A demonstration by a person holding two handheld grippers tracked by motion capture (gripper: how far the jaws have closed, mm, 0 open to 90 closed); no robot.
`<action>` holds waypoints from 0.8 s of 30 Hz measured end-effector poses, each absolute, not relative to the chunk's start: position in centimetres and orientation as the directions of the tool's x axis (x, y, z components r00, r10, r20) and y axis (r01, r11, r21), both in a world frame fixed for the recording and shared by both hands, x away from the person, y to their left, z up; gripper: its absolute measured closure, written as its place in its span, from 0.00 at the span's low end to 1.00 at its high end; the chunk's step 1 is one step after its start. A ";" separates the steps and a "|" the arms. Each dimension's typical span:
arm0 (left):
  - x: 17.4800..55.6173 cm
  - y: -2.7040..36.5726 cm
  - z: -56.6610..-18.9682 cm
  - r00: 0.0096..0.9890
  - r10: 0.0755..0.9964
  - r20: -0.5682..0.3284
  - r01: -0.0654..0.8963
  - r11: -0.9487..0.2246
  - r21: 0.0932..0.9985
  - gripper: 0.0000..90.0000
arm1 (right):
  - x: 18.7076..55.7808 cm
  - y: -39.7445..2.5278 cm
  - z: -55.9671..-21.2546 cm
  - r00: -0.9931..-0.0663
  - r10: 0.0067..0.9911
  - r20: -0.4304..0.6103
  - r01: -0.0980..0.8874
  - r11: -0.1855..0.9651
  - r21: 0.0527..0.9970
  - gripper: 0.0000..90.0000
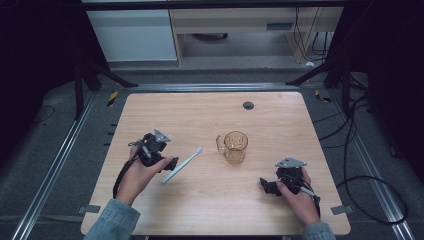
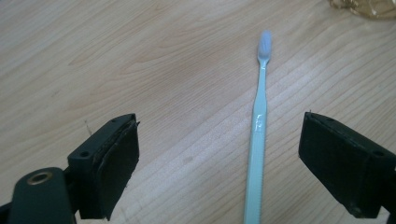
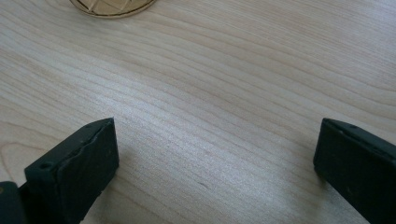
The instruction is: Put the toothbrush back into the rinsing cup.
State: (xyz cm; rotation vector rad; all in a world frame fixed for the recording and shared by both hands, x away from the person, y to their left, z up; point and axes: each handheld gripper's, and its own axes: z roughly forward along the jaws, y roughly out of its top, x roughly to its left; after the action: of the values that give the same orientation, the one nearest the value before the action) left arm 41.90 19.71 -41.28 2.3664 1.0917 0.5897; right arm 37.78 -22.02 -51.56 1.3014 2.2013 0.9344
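**Left gripper poised over toothbrush, nothing yet held**

While your left gripper [image 2: 219,163] hangs low over the toothbrush [image 2: 258,135], its fingers [image 2: 114,158] stand wide apart and hold nothing. The handle lies flat on the bench [image 1: 210,200] between the fingers, though off centre, nearer the one at the right of the left gripper view. The bristle end points away toward the cup [image 1: 235,147].

Risks, as I judge them:
- Closing from this offset, the nearer finger would likely meet the handle first and push it sideways, so it may roll or skid instead of seating.
- The handle is thin and lies flat on the wood; fingers that close too high could pass over it, and fingers pressed too low could jam on the bench.
- A grip far back on the handle would leave a long free end, which may swing when lifted.

Surroundings: the cup stands upright near the brush head, apart from it. Your right gripper [image 1: 272,186] rests on the bench below and right of the cup, fingers equally wide and empty, with bare wood between them. A round grommet [image 1: 248,105] sits well beyond. Nothing blocks the brush.
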 end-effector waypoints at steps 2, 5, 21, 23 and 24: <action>42.0 19.3 -41.3 0.603 0.775 0.192 0.585 -0.592 0.554 0.14 | 37.8 -22.0 -51.6 -0.476 0.880 -0.012 0.601 0.335 0.726 0.00; 42.8 17.9 -41.3 0.641 0.740 0.203 0.589 -0.644 0.489 0.15 | 37.8 -22.0 -51.6 -0.476 0.879 -0.013 0.600 0.336 0.726 0.00; 45.0 14.7 -40.5 0.716 0.677 0.171 0.604 -0.723 0.335 0.30 | 37.8 -22.0 -51.5 -0.473 0.881 -0.008 0.603 0.330 0.726 0.01; 45.2 14.4 -40.6 0.724 0.671 0.159 0.604 -0.729 0.322 0.34 | 37.8 -22.0 -51.5 -0.471 0.882 -0.006 0.604 0.328 0.726 0.01; 45.4 14.3 -40.7 0.727 0.671 0.150 0.608 -0.729 0.315 0.34 | 37.8 -22.0 -51.5 -0.471 0.882 -0.006 0.605 0.327 0.726 0.01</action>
State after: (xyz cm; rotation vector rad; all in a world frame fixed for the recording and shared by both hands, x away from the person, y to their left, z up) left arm 45.39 14.28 -40.68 2.6863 1.0120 0.3728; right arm 37.76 -22.04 -51.55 1.3141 2.1970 0.9407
